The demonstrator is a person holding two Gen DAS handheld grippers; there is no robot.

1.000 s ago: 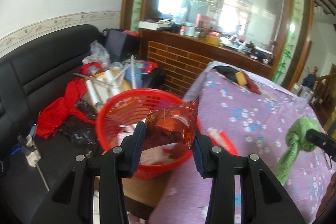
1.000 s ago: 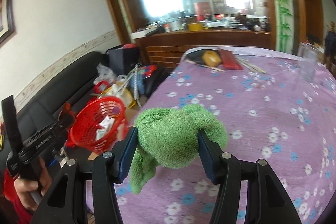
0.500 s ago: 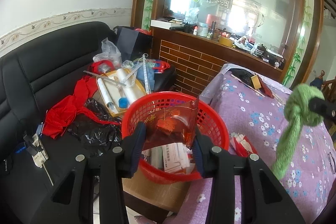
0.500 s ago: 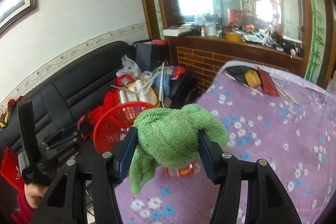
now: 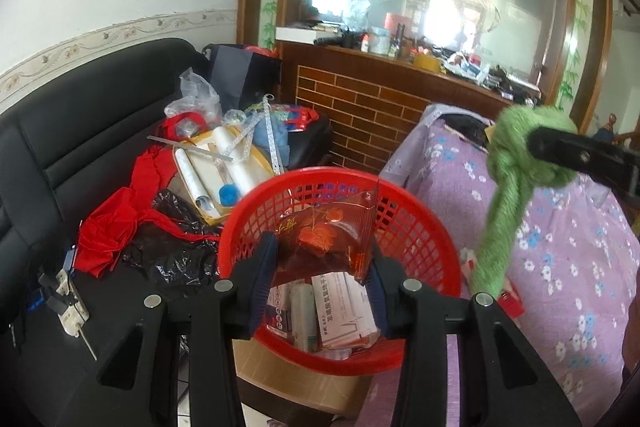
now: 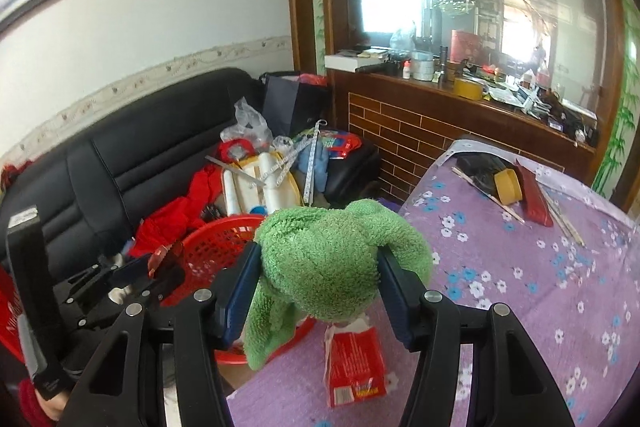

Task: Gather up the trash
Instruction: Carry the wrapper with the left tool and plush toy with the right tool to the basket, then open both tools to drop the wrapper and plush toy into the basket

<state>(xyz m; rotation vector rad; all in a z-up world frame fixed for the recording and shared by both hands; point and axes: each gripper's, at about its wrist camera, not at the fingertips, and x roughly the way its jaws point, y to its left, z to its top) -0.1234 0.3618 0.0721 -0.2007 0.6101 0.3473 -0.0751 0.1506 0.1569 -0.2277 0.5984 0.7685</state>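
Our left tool (image 5: 322, 267) pinching a crinkly red wrapper (image 5: 328, 239) upright over the red mesh basket (image 5: 416, 223), our right tool (image 6: 316, 277) clamping a fluffy green cloth (image 6: 332, 259), tail hanging down, above the floral surface (image 6: 520, 287)

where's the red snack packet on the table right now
In the right wrist view the red snack packet lies on the purple flowered tablecloth near its left edge, just below the hanging green towel and beside the red basket.

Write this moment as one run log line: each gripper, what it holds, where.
left gripper: shut on red wrapper, over red basket | right gripper: shut on green cloth, beside basket
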